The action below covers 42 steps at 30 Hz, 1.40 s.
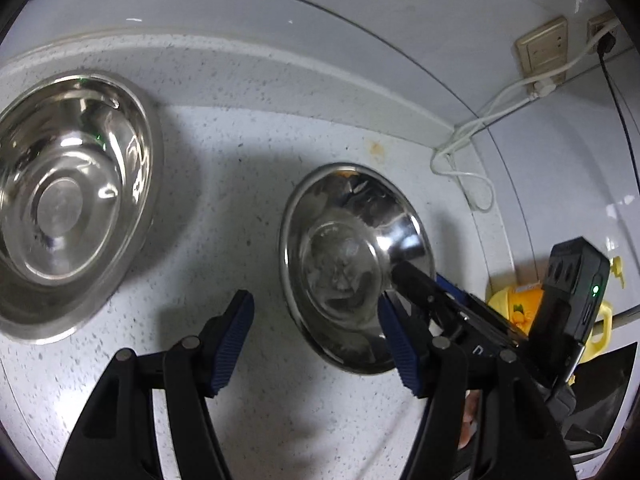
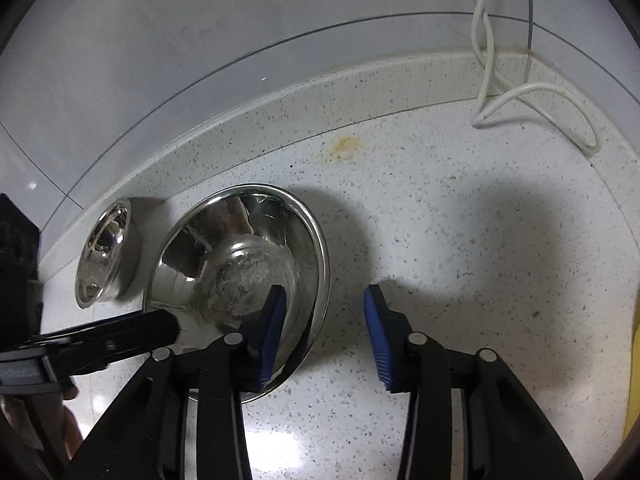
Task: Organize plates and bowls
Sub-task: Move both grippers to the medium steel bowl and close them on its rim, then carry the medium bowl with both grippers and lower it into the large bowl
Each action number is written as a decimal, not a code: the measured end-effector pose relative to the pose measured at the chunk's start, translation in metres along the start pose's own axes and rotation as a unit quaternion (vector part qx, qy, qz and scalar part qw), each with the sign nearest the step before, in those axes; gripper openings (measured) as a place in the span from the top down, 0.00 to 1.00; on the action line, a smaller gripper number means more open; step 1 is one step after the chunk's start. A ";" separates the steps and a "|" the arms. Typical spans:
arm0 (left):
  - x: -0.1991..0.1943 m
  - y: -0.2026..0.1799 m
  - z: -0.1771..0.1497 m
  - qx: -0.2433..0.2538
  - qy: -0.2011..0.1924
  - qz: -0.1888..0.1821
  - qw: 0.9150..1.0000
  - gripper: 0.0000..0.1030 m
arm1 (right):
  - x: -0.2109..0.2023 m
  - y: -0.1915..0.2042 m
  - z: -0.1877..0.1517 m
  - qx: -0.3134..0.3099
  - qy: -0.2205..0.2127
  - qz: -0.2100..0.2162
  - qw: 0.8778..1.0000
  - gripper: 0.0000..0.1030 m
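- We noted two steel bowls on the speckled bench [image 2: 460,240], both upright.
- The smaller bowl [image 1: 352,268] sat toward the back edge of the bench, short of the rear wall corner where a white cable [image 1: 464,160] looped down.
- The larger bowl [image 1: 68,196] stood well apart from it, along the same back edge.
- Our left tool [image 1: 316,336] was spread wide over bare bench, with nothing between its blue pads; one pad overlapped the smaller bowl's near rim in view, contact unclear.
- Our right tool [image 2: 324,332] straddled that bowl's rim, one pad inside the bowl, the other outside over the bench; a clear gap remained, and the rim was not pinched.
- A yellow container [image 1: 516,300] showed past the right tool.
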<state>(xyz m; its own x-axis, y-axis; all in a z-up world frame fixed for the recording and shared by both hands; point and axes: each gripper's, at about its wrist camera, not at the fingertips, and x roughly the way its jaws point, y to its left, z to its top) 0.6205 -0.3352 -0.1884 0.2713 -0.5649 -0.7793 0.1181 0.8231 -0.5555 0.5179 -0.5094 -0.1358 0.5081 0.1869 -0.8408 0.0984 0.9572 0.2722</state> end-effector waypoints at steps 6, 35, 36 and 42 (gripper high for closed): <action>-0.003 0.007 0.000 -0.012 -0.007 -0.012 1.000 0.49 | -0.003 -0.005 -0.004 0.002 0.004 0.021 1.000 0.85; -0.048 -0.008 -0.130 0.005 0.125 -0.113 0.986 0.92 | -0.113 0.007 -0.099 -0.062 0.061 0.001 0.996 0.88; -0.053 -0.007 -0.135 0.006 0.125 -0.114 0.986 0.92 | -0.119 0.010 -0.103 -0.062 0.061 0.002 0.996 0.88; -0.065 -0.003 -0.161 0.006 0.126 -0.103 0.987 0.92 | -0.138 0.027 -0.125 -0.072 0.064 0.000 0.995 0.88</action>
<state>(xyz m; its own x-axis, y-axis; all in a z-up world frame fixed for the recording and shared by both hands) 0.4491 -0.3102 -0.1824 -0.0060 -0.7158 -0.6983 0.1574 0.6889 -0.7076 0.3435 -0.4818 -0.0710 0.3941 0.2057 -0.8958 -0.0299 0.9770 0.2112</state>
